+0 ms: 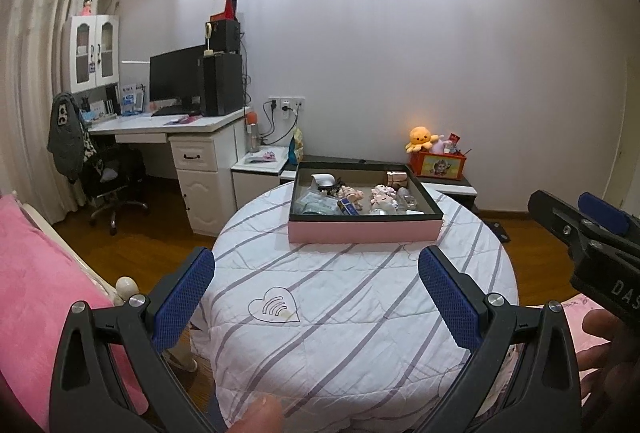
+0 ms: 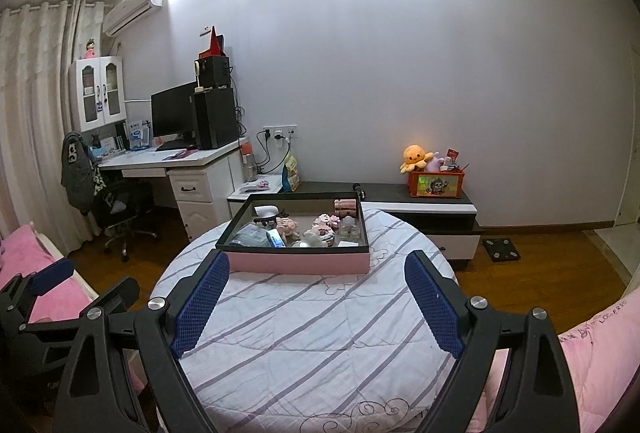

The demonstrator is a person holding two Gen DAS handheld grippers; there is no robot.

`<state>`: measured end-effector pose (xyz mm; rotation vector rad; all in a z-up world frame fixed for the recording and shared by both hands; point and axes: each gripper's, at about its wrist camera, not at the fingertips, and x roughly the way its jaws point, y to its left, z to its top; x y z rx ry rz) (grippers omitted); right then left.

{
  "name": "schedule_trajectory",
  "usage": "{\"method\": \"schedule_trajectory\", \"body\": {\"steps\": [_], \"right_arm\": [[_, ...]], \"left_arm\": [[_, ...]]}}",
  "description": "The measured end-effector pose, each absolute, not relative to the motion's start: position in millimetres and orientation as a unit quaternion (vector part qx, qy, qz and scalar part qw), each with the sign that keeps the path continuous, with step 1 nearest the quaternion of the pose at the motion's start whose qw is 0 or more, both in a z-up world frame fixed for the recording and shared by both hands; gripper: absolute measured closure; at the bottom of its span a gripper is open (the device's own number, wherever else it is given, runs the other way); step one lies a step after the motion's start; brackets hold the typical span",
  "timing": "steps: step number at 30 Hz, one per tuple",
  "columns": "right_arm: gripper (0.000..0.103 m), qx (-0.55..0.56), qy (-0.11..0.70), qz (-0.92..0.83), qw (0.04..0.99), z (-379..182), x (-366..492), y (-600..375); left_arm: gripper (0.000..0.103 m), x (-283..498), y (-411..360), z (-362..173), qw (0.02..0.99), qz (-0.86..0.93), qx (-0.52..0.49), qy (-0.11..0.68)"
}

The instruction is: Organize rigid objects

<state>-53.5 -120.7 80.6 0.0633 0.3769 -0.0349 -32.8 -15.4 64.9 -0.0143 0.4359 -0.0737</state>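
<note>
Bedroom with pale lilac walls, wooden floor, white desk (image 1: 168, 125) holding a black monitor (image 2: 174, 113) along the left wall, low black-and-white cabinet (image 2: 432, 211) against the far wall. In the middle, a round surface draped in a white quilted cover with grey stripes (image 1: 360, 313). At its far side, a shallow rectangular box with pink outer walls and black rim (image 1: 366, 231), resting flat on the cover. Inside the box, a jumble of small rigid things: a white curved piece (image 1: 323, 180) at the far left corner, a blue-labelled tube (image 2: 276, 238) near the front, pink and white figurines (image 2: 324, 227) in the middle, clear glass pieces toward the right. Left gripper (image 1: 316, 303) above the near part of the cover, blue-padded jaws spread wide, nothing between them. Right gripper (image 2: 316, 303) likewise wide apart and unloaded, aimed at the box, its left finger (image 2: 202, 303) overlapping the box's near left corner in that view. On the cabinet, an orange toy crate (image 2: 436, 184) with a yellow plush octopus (image 1: 420, 139).
</note>
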Motion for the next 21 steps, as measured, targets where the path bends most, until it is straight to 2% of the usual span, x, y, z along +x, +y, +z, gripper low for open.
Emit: {"method": "schedule_trajectory", "body": {"steps": [21], "right_arm": [[0.012, 0.032, 0.190, -0.021, 0.981, 81.7, -53.9, -122.9]], "left_arm": [[0.000, -37.9, -18.9, 68.4, 0.978, -0.021, 0.008, 0.209]]}}
